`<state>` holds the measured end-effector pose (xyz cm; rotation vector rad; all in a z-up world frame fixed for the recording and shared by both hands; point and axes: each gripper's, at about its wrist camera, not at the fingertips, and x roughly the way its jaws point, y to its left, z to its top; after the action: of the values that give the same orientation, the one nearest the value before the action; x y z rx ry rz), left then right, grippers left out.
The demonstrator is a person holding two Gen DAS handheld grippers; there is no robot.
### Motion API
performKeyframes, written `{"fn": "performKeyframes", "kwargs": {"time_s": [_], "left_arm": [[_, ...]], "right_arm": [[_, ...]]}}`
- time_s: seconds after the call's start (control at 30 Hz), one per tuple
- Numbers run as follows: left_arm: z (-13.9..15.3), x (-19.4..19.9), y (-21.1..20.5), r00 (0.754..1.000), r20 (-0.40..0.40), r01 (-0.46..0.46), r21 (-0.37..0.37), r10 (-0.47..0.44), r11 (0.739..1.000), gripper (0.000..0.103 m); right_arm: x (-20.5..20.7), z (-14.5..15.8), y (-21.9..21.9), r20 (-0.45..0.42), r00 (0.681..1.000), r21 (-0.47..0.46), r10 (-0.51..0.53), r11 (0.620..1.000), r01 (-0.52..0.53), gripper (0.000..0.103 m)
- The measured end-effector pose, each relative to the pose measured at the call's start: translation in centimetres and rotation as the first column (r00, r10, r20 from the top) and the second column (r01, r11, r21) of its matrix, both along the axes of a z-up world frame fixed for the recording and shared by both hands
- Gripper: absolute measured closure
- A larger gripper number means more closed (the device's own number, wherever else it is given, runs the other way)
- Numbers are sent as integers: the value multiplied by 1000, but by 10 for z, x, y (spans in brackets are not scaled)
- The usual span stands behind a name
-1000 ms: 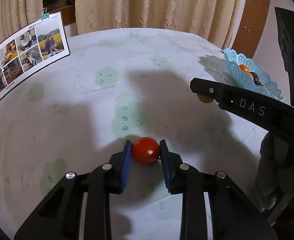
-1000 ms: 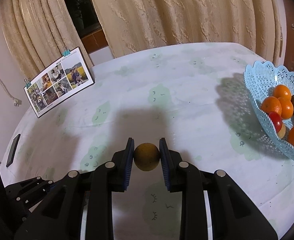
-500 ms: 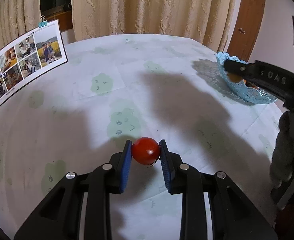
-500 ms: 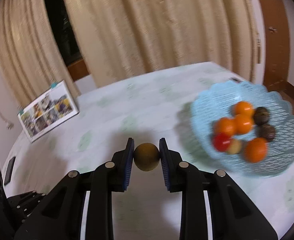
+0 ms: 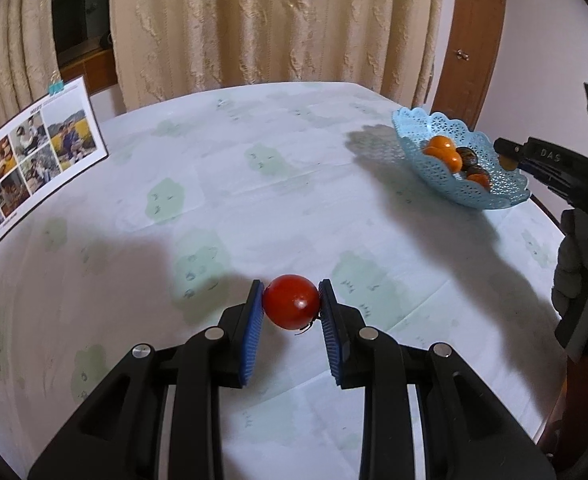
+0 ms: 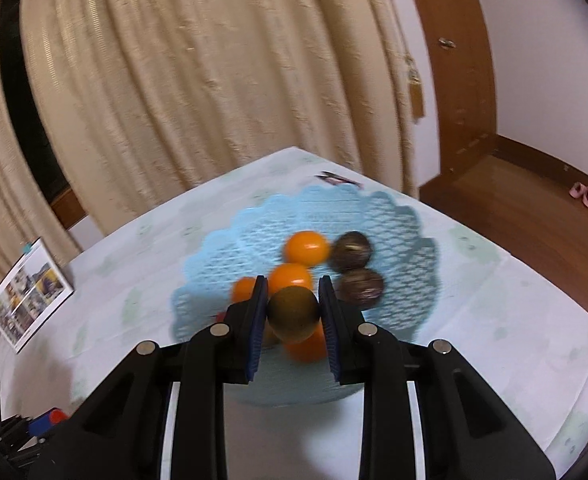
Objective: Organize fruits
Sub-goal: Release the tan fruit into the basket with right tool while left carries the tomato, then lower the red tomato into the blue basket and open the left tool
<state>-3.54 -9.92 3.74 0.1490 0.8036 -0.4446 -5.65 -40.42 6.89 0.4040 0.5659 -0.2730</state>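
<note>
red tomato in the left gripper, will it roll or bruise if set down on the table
The red tomato is round and glossy, so it would probably roll on the flat tablecloth. The left gripper touches only its two sides; hard squeezing might bruise it.

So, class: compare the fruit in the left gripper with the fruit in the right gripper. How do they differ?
The tomato is glossy red; the brown fruit is dull olive-brown. The tomato hangs over bare tablecloth, far from the basket; the brown fruit hangs over the basket. Both are round, similar in size, and clamped between blue pads.
</note>
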Motion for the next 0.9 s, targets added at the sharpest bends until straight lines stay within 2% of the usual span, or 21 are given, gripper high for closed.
{"fn": "performKeyframes", "kwargs": {"time_s": [0.13,0.17,0.2,0.23,0.57,0.9], "left_arm": [[6,0,-11,1000,14,14,3,-14,1000,75],[8,0,-15,1000,18,17,4,-17,1000,75],[10,0,-18,1000,21,21,4,-21,1000,75],[12,0,-23,999,24,29,1,-29,1000,75],[34,10,-80,991,58,121,-16,-120,992,75],[44,29,-153,974,68,219,-42,-216,975,75]], "right_arm": [[-5,-4,-20,13,999,38,-36,999,36,75],[-7,-4,-23,19,999,41,-46,998,45,72],[-10,-5,-27,29,998,44,-64,997,63,64],[-14,-5,-31,37,996,44,-77,996,75,62],[-47,-12,-48,115,954,-26,-275,960,280,61],[-54,-16,-45,151,938,-41,-312,946,322,61]]}}
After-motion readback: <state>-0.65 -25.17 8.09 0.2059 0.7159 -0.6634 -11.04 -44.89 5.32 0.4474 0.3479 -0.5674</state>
